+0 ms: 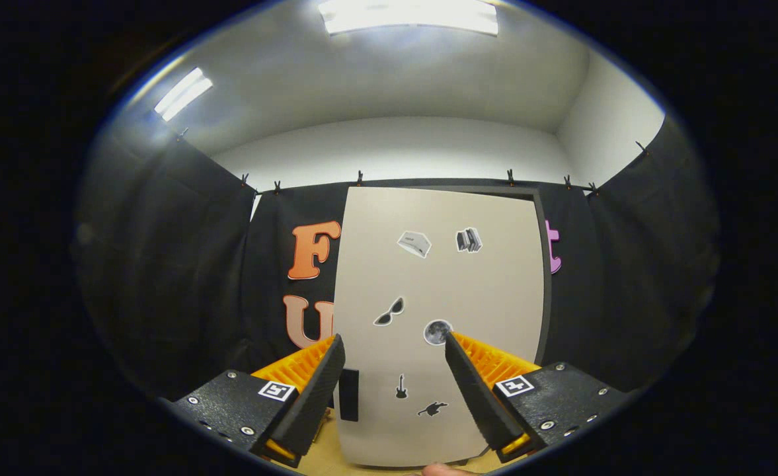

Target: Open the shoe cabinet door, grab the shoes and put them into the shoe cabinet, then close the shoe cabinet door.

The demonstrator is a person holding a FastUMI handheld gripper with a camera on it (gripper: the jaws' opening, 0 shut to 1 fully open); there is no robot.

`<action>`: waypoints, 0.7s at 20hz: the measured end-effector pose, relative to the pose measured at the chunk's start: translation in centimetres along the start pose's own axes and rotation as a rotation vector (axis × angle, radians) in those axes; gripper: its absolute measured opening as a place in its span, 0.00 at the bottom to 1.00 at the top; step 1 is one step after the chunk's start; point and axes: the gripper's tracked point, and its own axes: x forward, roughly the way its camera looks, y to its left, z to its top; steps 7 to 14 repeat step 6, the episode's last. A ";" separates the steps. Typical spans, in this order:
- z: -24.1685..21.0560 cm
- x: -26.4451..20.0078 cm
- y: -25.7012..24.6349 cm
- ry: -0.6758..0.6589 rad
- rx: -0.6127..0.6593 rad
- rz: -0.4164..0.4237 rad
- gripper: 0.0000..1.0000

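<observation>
Cabinet door [438,317] beyond wide-open, empty claw [394,344]

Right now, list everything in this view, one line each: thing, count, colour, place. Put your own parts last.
Shoe cabinet door: one, pale beige, straight ahead beyond the tool's fingers, in front of the black cloth wall.
Door handle: one, black, low on the door's left edge, just beside the left finger.
Stickers: six, grey and black, scattered over the door face.
Clips: several, black, along the top of the cloth wall.
Ceiling lights: two, white, overhead.
Floor: tan, under the door's lower edge.
Fingertip: one, of a person, below the door.
Tool: one, black fingers on orange backing, spread open, holding nothing, door seen between them.
</observation>
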 end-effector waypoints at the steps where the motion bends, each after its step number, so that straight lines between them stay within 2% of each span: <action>1: 0.1 0.0 -0.3 0.002 0.002 -0.011 0.95; 14: -0.2 -0.8 -1.4 0.029 0.022 -0.021 0.95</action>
